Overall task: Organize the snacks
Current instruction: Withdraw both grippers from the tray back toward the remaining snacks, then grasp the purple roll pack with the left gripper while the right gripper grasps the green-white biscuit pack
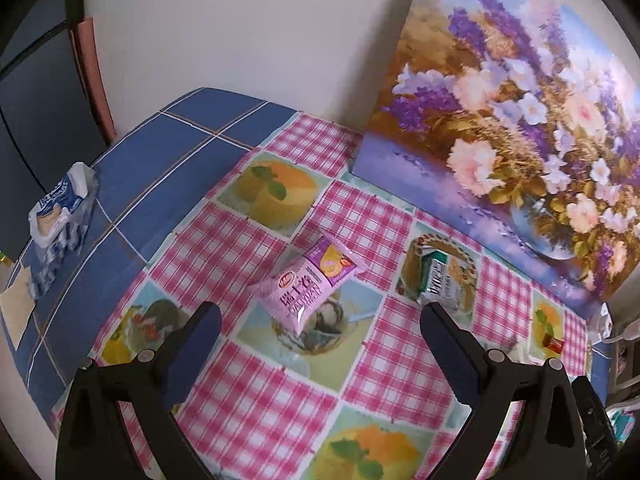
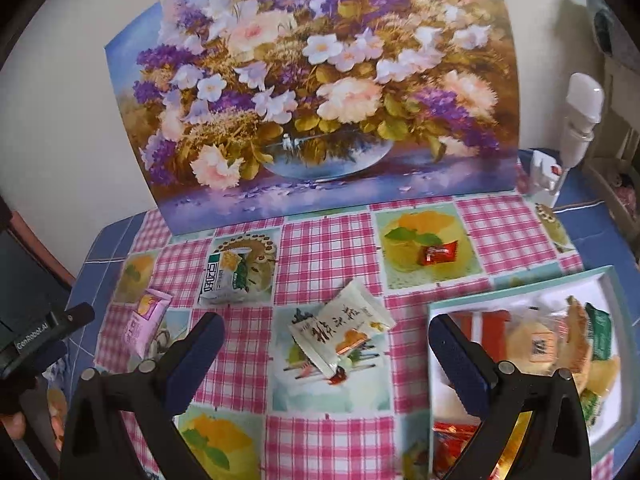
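A pink snack packet (image 1: 308, 286) lies on the checked tablecloth just ahead of my open left gripper (image 1: 320, 322), which holds nothing. To its right lies a green-and-white packet (image 1: 438, 280). In the right wrist view my right gripper (image 2: 326, 336) is open and empty above a cream packet with black writing (image 2: 340, 330). Beyond it sit the green-and-white packet (image 2: 230, 278), the pink packet (image 2: 146, 320) at left and a small red candy (image 2: 438, 254). A white tray (image 2: 524, 298) at right holds several wrapped snacks.
A flower painting (image 2: 320, 92) leans on the wall at the back of the table. A blue-and-white tissue pack (image 1: 62, 210) rests on the blue cloth at left. A white spray bottle (image 2: 576, 124) stands at the back right. The left gripper's body (image 2: 44, 338) shows at the left edge.
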A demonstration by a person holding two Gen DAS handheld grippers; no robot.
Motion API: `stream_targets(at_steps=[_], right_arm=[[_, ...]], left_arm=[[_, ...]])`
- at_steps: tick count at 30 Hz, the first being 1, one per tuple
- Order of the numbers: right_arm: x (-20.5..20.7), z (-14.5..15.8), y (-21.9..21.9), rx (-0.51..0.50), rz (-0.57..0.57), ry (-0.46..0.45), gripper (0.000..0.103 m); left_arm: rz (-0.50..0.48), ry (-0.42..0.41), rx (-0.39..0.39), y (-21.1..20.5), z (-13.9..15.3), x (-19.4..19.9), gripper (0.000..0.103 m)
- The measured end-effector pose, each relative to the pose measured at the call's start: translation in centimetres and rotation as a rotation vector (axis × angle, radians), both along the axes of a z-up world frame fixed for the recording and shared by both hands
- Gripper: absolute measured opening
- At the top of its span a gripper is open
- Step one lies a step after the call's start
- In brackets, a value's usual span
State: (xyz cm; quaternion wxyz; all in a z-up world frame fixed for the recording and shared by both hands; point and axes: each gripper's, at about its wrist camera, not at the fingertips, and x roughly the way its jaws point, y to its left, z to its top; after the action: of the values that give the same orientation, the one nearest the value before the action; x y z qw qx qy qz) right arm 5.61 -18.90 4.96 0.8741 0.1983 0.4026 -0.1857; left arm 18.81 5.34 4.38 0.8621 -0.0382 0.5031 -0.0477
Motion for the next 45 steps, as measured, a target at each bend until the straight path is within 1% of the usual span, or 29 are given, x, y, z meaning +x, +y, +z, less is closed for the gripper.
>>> stream_targets(at_steps=[3, 6, 8, 12, 15, 19, 23, 27, 31, 32, 33, 34, 35, 36, 37, 38, 39, 40, 41, 43, 44, 45], right_arm=[[1.5, -1.4, 0.1, 0.008, 0.020, 0.022, 0.103], [3.1, -2.6, 0.3, 0.013, 0.050, 0.044, 0.103], [4.7, -3.3, 0.4, 0.018, 0.076, 0.061, 0.103], [8.2, -4.2, 0.5, 0.058, 0.108, 0.075, 0.103], [11.3, -5.1, 1.2, 0.075, 0.146, 0.103, 0.103], [15.3, -6.9, 2.7, 0.094, 0.200, 0.160, 0.103], [18.0, -8.5, 4.1, 0.117, 0.229, 0.185, 0.103], [20.0, -9.5, 5.5, 0.076, 0.240, 0.228, 0.103], [21.1, -10.4, 6.7, 0.034, 0.250, 0.265, 0.102], [21.2, -10.7, 6.8, 0.026, 0.251, 0.272, 0.102], [21.3, -10.9, 7.0, 0.021, 0.254, 0.277, 0.099], [21.3, -11.1, 7.1, 0.014, 0.254, 0.281, 0.092], [21.3, -11.2, 7.2, 0.007, 0.255, 0.285, 0.088], [21.5, -11.5, 7.3, 0.002, 0.255, 0.291, 0.084], [21.5, -11.7, 7.3, -0.002, 0.251, 0.300, 0.082], [21.5, -11.8, 7.2, 0.001, 0.249, 0.302, 0.081], [21.5, -11.9, 7.2, 0.005, 0.247, 0.299, 0.080], [21.6, -12.0, 7.2, 0.003, 0.249, 0.296, 0.078], [21.6, -12.1, 7.3, 0.001, 0.252, 0.297, 0.076], [21.4, -12.0, 7.2, 0.002, 0.250, 0.295, 0.068], [21.1, -12.0, 7.1, 0.001, 0.249, 0.294, 0.068], [21.0, -12.0, 7.1, 0.001, 0.252, 0.293, 0.064]], left_arm=[[-0.001, 0.039, -0.023, 0.2, -1.8, 1.4, 0.100], [-0.015, 0.069, -0.003, -0.1, -3.5, 2.7, 0.100], [-0.051, 0.068, 0.026, -0.4, -4.3, 3.5, 0.100], [-0.124, 0.052, 0.132, -0.6, -5.5, 5.6, 0.100], [-0.194, 0.045, 0.161, -0.6, -6.1, 6.9, 0.100], [-0.261, 0.067, 0.147, -0.4, -7.3, 8.0, 0.099], [-0.309, 0.071, 0.148, -0.6, -8.3, 8.3, 0.099], [-0.324, 0.076, 0.142, -0.9, -9.2, 8.4, 0.099], [-0.335, 0.074, 0.139, -1.0, -9.9, 8.5, 0.098], [-0.336, 0.075, 0.136, -1.0, -9.9, 8.5, 0.097], [-0.337, 0.075, 0.134, -1.0, -10.0, 8.5, 0.090], [-0.338, 0.075, 0.133, -1.1, -10.0, 8.5, 0.085], [-0.338, 0.077, 0.132, -1.1, -10.1, 8.5, 0.077], [-0.338, 0.080, 0.132, -1.2, -10.1, 8.4, 0.074], [-0.339, 0.081, 0.135, -1.3, -10.2, 8.3, 0.074], [-0.341, 0.080, 0.140, -1.4, -10.2, 8.3, 0.069], [-0.345, 0.079, 0.142, -1.5, -10.2, 8.2, 0.056], [-0.346, 0.081, 0.140, -1.6, -10.2, 8.2, 0.053], [-0.342, 0.082, 0.142, -1.6, -10.2, 8.1, 0.052], [-0.333, 0.080, 0.144, -1.7, -10.2, 8.0, 0.051], [-0.330, 0.080, 0.143, -1.6, -10.2, 8.0, 0.049], [-0.325, 0.080, 0.141, -1.6, -10.1, 7.9, 0.047]])
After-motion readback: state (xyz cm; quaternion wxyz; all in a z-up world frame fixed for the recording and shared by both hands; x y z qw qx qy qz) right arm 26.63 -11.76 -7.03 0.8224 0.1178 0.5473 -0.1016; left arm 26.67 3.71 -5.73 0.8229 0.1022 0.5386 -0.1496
